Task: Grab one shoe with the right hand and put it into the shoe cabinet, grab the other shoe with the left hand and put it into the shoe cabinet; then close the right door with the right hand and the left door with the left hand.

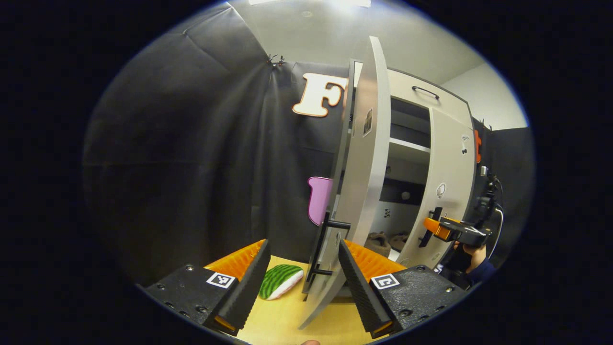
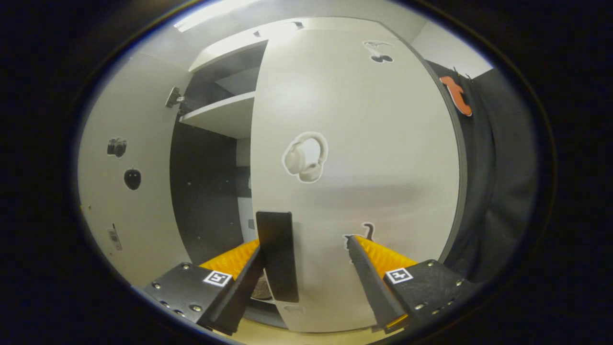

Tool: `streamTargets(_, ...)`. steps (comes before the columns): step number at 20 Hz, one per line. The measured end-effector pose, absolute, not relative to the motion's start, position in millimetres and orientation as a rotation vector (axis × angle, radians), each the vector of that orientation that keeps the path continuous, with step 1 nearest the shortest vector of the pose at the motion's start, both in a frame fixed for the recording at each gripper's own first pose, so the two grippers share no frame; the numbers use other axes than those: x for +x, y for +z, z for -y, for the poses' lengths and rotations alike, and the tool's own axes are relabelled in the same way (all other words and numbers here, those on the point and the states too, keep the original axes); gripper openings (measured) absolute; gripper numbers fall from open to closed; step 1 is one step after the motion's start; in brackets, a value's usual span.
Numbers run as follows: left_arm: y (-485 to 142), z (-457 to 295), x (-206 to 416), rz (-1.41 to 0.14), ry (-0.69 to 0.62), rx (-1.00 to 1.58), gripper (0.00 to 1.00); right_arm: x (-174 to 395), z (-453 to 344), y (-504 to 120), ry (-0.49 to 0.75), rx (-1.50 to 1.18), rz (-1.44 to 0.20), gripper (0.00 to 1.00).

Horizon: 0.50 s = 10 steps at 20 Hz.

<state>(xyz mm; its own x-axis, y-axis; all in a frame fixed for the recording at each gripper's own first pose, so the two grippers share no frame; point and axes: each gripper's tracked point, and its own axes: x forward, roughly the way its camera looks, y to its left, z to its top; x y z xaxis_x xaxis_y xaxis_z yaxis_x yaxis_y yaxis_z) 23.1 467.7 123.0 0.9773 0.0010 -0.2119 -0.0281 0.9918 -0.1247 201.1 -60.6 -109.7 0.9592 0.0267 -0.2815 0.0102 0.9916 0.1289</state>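
Observation:
The white shoe cabinet (image 1: 416,91) stands on a wooden table. Two brown shoes (image 1: 383,242) lie on its bottom shelf. The left door (image 1: 368,158) hangs wide open, seen edge-on, and its black handle (image 1: 330,249) lies between the spread fingers of my left gripper (image 1: 304,244), which is open. The right door (image 2: 354,167) is mostly swung in. My right gripper (image 2: 305,244) is open right in front of it, with the door's black handle (image 2: 278,254) just inside its left finger. That gripper (image 1: 433,227) also appears by the right door (image 1: 448,187), held by a hand.
A watermelon-patterned cushion (image 1: 280,281) lies on the wooden table (image 1: 282,321) left of the cabinet. Black cloth walls the booth behind and to the sides. An inner shelf (image 2: 225,115) and the left door's inside face (image 2: 129,191) lie past the right door's edge.

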Motion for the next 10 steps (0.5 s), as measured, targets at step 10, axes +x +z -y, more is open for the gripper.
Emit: streamTargets(10,124,-404,35,-0.216,-0.194,-0.063,0.86,146,95,-105,-0.016,0.142,-0.282,1.00)
